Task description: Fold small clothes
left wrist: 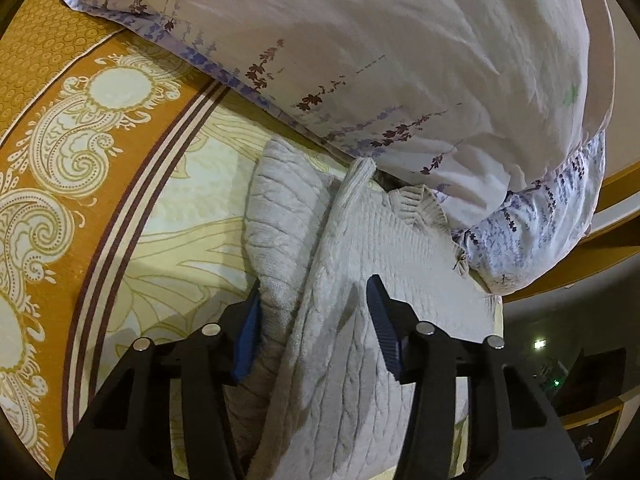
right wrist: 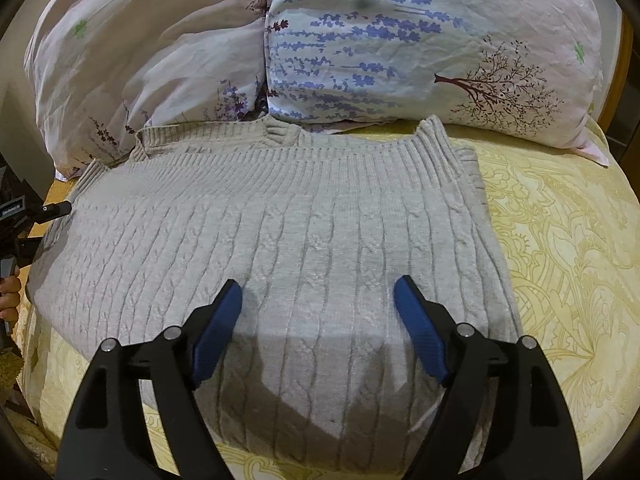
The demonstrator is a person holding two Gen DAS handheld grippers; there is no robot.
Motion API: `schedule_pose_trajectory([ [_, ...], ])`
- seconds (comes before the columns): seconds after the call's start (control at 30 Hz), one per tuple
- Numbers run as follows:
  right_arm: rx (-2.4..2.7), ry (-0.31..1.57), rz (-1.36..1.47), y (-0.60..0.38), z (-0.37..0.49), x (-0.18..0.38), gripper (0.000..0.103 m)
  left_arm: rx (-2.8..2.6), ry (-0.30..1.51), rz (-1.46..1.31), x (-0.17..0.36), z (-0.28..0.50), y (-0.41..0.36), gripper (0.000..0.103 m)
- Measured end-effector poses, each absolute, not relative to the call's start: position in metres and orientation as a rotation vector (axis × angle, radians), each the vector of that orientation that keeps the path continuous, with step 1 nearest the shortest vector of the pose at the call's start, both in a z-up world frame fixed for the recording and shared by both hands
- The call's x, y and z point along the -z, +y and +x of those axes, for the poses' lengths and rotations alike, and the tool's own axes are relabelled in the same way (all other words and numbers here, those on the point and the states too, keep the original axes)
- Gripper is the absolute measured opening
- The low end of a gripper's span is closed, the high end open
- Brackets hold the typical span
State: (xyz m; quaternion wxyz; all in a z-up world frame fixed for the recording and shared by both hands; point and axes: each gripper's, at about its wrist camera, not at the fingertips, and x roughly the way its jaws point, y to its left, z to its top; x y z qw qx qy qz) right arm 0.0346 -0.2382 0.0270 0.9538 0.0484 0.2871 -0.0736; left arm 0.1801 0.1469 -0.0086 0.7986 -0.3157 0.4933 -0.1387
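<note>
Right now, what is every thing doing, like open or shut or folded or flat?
Sweater: spread mostly flat on the bedspread, left sleeve side bunched up.
Left gripper: open, fingers straddling the bunched sweater edge.
Right gripper: open, over the sweater.
Pillows: lying behind the sweater's collar.
Bedspread: flat.

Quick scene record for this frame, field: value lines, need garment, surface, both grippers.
garment: grey cable-knit sweater, lying on the bed, collar toward the pillows
surface: yellow patterned bedspread
background: two floral pillows behind the collar
left gripper: open, astride a raised fold at the sweater's edge
right gripper: open, over the sweater's body, nothing held
fold state: partly folded, left side bunched
</note>
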Motion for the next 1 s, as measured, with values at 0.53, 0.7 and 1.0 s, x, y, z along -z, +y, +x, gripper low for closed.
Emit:
schedule_pose_trajectory([
  [0.53, 0.050, 0.544, 0.250, -0.244, 0.030, -0.050, 0.080, 0.396, 0.990, -0.637, -0.050, 0.184, 0.100, 0.019],
  [0.7, -0.031, 0.515, 0.244, -0.232, 0.031, -0.065, 0.080, 0.513, 0.970, -0.599, -0.072, 0.193, 0.049, 0.018],
  [1.0, -0.029, 0.513, 0.274, -0.244, 0.025, -0.064, 0.080, 0.659, 1.007, -0.541, -0.079, 0.206, -0.035, 0.017],
])
